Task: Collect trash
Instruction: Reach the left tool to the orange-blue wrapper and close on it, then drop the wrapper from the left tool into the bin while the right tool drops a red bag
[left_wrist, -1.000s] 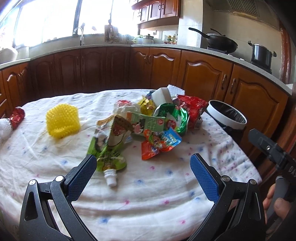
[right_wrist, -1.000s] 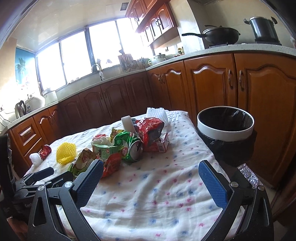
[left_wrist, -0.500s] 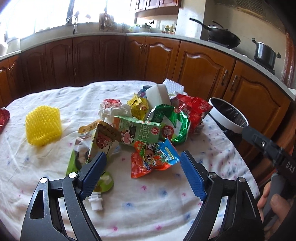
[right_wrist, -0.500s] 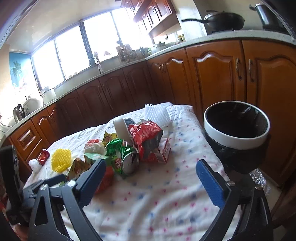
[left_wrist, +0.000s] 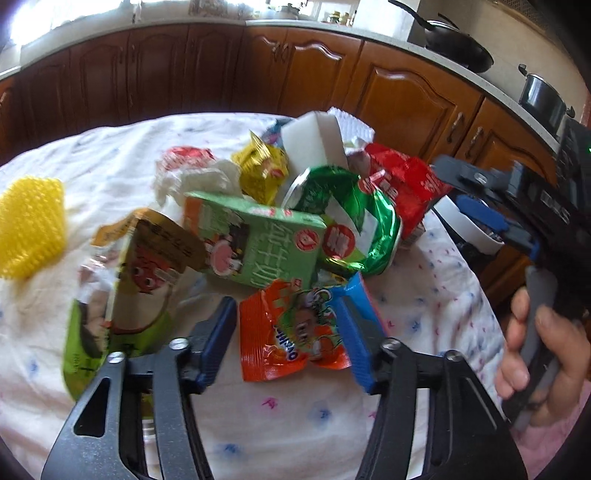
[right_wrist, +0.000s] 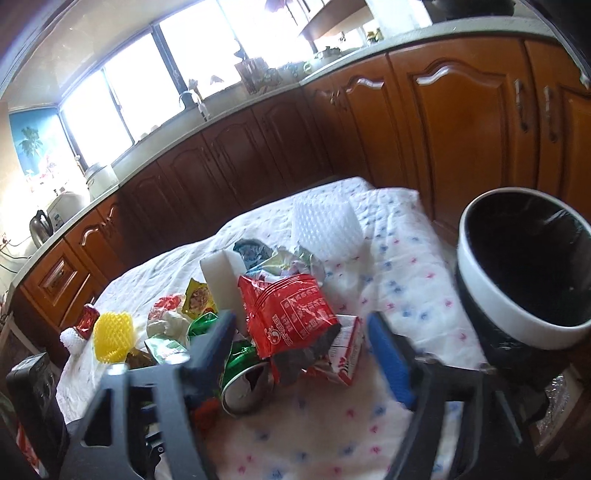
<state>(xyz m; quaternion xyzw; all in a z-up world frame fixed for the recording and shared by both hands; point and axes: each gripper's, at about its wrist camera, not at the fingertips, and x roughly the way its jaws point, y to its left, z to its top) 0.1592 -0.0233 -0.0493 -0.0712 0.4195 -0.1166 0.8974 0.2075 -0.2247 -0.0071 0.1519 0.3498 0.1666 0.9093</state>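
Observation:
A pile of trash lies on the white spotted tablecloth (left_wrist: 424, 314). My left gripper (left_wrist: 288, 332) is low over the pile with its jaws closing. An orange snack wrapper (left_wrist: 288, 332) lies between its blue pads, which are close on both sides without a clear squeeze. My right gripper (right_wrist: 303, 347) is also closing, around a red packet (right_wrist: 291, 317) and a small red-and-white carton (right_wrist: 343, 354); its pads stand just clear of both. A green can (right_wrist: 247, 384) lies under the packet. The white-rimmed bin (right_wrist: 517, 325) with its black liner stands off the table's right edge.
Also in the pile are a green milk carton (left_wrist: 258, 243), a green spouted pouch (left_wrist: 122, 295), a yellow packet (left_wrist: 262, 170) and a white foam block (left_wrist: 314, 140). A yellow foam net (left_wrist: 29, 229) lies apart at left. Wooden cabinets (right_wrist: 461, 122) stand behind. A hand (left_wrist: 535, 350) holds the right gripper.
Both grippers have moved forward and down onto the trash pile and their jaws have narrowed. The left now straddles the orange wrapper, the right the red packet.

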